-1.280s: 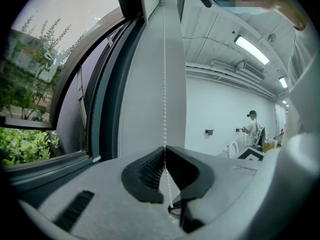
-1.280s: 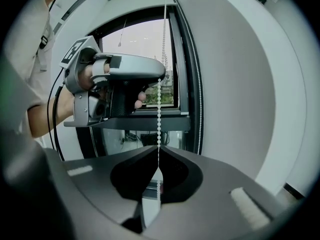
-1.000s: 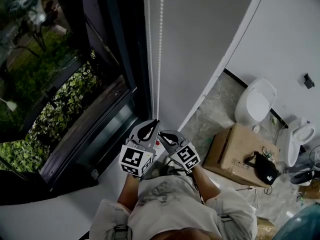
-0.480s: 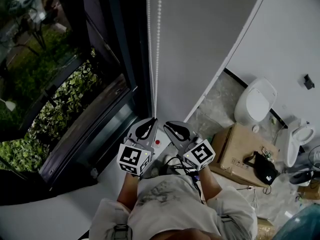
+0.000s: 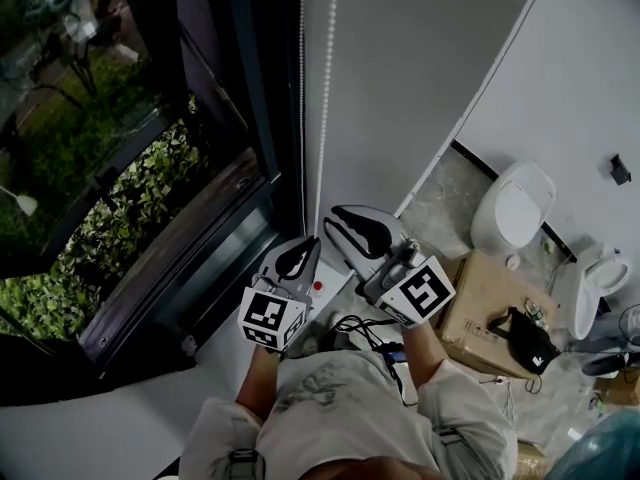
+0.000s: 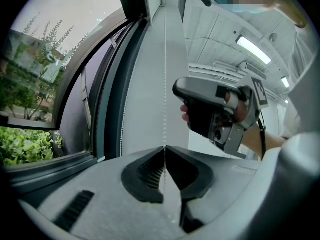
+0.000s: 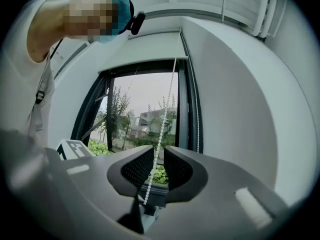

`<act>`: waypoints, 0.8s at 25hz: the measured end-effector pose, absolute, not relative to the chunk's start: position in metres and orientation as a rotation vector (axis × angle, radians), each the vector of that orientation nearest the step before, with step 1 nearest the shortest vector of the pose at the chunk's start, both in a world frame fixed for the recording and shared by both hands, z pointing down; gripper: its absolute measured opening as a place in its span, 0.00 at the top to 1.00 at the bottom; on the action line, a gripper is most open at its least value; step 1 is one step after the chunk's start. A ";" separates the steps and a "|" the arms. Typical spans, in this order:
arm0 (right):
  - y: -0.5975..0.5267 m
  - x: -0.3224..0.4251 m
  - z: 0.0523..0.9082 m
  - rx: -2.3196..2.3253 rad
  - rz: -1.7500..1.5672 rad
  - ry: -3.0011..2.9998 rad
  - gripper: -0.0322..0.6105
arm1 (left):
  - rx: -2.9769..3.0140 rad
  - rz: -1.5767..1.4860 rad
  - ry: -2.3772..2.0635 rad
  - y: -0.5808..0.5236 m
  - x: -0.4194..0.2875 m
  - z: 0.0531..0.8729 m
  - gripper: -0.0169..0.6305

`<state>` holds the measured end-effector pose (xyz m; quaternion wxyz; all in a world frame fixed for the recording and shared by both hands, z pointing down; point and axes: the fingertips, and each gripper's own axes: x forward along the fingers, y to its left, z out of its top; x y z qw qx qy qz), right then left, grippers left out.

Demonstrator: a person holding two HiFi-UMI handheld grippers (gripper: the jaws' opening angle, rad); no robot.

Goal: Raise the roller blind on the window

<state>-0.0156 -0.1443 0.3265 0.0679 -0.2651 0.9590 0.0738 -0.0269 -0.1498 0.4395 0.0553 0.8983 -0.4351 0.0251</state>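
The bead chain (image 5: pixel 322 118) hung beside the window (image 5: pixel 110 168). It was pinched by the left gripper (image 5: pixel 312 240), jaws shut. Higher up, the right gripper (image 5: pixel 334 216) was held around it, jaws slightly apart. Closing them seemed needed next.

Bead chain (image 5: pixel 325 118) just right of window (image 5: pixel 110 148)

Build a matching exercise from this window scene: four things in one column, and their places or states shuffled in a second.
1. left gripper
2. right gripper
3. black bag
4. toilet

A. on the cardboard box
B. jaws apart around the bead chain
C. by the white wall
D. jaws shut on the bead chain

Pairs: 1-D, 2-B, 3-A, 4-C.
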 end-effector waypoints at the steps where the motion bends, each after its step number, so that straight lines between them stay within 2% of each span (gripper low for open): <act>1: -0.145 -0.019 0.321 -0.786 0.236 2.884 0.83 | 2.728 0.075 -1.320 -0.150 -0.027 0.440 0.95; 6: -0.151 -0.035 0.306 -0.759 0.292 2.869 0.83 | 2.728 0.070 -1.315 -0.149 -0.027 0.442 0.95; 7: -0.152 -0.036 0.309 -0.768 0.287 2.887 0.90 | 2.728 0.068 -1.314 -0.149 -0.027 0.441 0.95; 9: -0.152 -0.038 0.313 -0.778 0.276 2.905 0.91 | 2.728 0.067 -1.314 -0.149 -0.028 0.442 0.95; 20: -0.157 -0.042 0.329 -0.816 0.254 2.894 0.92 | 2.708 0.121 -1.302 -0.151 -0.033 0.458 0.95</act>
